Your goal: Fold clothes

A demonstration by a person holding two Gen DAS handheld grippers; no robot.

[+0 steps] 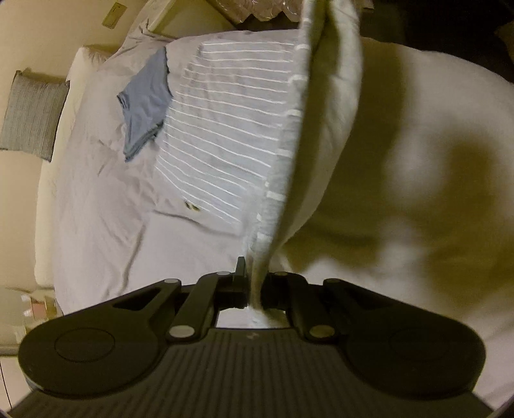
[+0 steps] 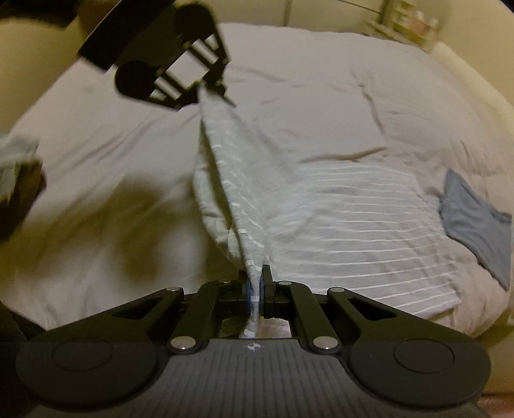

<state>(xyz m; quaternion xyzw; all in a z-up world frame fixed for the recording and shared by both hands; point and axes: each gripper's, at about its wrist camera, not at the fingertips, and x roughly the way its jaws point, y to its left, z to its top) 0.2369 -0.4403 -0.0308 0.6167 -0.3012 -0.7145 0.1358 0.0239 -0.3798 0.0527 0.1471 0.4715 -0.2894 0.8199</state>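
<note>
A pale grey striped shirt [image 1: 218, 138] lies spread on the bed, with one edge lifted into a taut ridge. My left gripper [image 1: 255, 286] is shut on one end of that raised edge. At the other end my right gripper [image 2: 255, 286] is shut on the striped shirt [image 2: 347, 225], cloth pinched between its blue pads. The left gripper [image 2: 215, 86] also shows at the far end of the ridge in the right wrist view. The lifted fold hides the bed behind it in the left wrist view.
A folded blue garment [image 1: 146, 103] lies on the light bedcover [image 1: 96, 209] beyond the shirt, also visible as blue garment [image 2: 475, 222]. A grey ribbed pillow [image 1: 32, 115] leans at the headboard side. Shelves with small items [image 2: 408, 22] stand past the bed's far corner.
</note>
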